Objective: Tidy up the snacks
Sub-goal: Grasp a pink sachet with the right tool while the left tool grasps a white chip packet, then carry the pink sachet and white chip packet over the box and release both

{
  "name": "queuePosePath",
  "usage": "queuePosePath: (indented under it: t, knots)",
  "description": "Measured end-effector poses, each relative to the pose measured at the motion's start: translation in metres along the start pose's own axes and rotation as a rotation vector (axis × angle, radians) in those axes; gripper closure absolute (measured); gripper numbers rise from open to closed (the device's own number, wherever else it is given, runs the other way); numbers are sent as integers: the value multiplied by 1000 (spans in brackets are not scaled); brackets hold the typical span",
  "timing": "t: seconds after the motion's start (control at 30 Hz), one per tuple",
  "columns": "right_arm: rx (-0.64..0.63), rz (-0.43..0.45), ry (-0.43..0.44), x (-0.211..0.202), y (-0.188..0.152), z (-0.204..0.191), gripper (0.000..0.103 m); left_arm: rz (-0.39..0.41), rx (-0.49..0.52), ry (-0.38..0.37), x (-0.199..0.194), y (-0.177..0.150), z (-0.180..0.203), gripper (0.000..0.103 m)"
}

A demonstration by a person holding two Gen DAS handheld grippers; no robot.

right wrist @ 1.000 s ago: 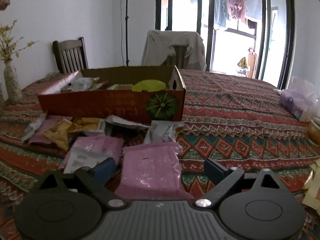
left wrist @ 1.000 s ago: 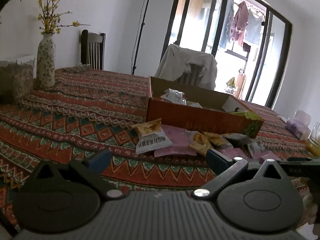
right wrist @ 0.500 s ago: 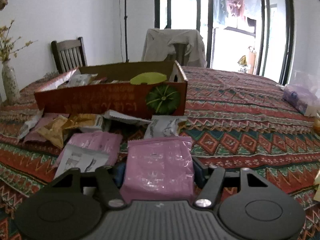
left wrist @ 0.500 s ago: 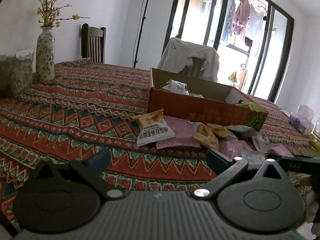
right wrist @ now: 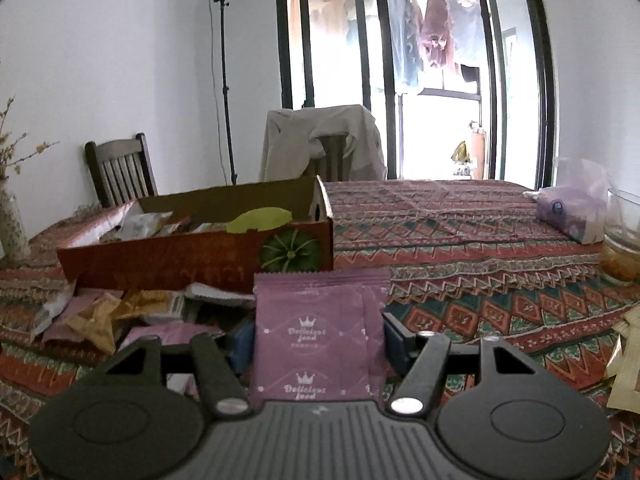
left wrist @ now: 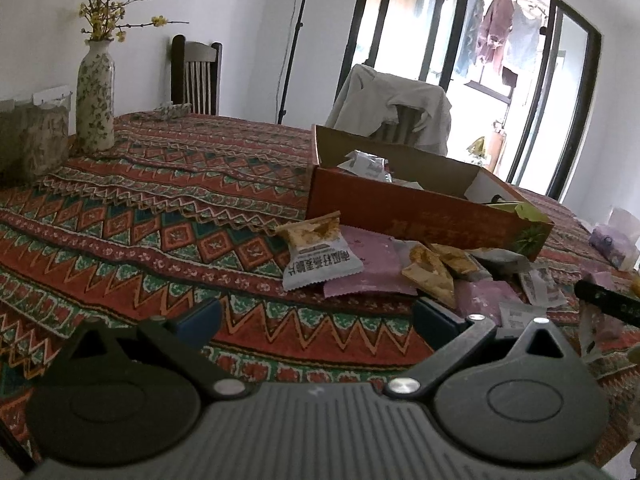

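Note:
My right gripper point(right wrist: 318, 340) is shut on a purple snack packet point(right wrist: 320, 328), which stands upright between the pads, lifted off the cloth. Behind it sits the open orange cardboard box point(right wrist: 192, 256) with packets inside. More loose snack packets point(right wrist: 108, 316) lie in front of the box at the left. In the left wrist view my left gripper point(left wrist: 316, 316) stands open over bare tablecloth, nothing between its fingers. Ahead of it lie a white and yellow packet point(left wrist: 320, 252), a purple packet point(left wrist: 372, 264) and yellow packets point(left wrist: 432, 268), with the box point(left wrist: 408, 208) behind them.
A patterned cloth covers the table point(left wrist: 160, 216). A flower vase point(left wrist: 95, 96) and a container point(left wrist: 32, 140) stand at the far left. A tissue pack point(right wrist: 572, 212) and a glass bowl point(right wrist: 622, 236) sit at the right. Chairs stand behind the table.
My right gripper closed on the purple packet and raised it so it now stands upright. The left gripper stayed open and barely moved.

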State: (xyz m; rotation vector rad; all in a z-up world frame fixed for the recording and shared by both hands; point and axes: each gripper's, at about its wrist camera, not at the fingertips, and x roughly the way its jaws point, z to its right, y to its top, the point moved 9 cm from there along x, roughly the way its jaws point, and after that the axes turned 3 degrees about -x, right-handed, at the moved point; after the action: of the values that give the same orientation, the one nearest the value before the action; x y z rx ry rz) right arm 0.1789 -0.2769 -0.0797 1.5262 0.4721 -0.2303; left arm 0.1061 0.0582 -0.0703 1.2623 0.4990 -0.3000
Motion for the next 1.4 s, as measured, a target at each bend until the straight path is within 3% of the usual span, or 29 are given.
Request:
queuePosePath:
  t: [0.37, 0.77, 0.83, 1.0, 1.1, 1.4]
  knots:
    - [56, 45, 19, 9, -2, 9, 40, -32, -27, 72, 33, 20, -6, 0]
    - [91, 33, 45, 13, -5, 12, 40, -52, -59, 117, 82, 40, -3, 1]
    - [92, 33, 47, 13, -5, 12, 40, -50, -63, 116, 86, 41, -2, 8]
    - [90, 30, 51, 14, -5, 11, 40, -82, -70, 69, 94, 36, 1, 47]
    - [90, 30, 52, 14, -5, 11, 40, -83, -92, 32, 94, 34, 1, 55]
    - [86, 38, 50, 13, -5, 10, 40, -57, -91, 26, 88, 33, 1, 59]
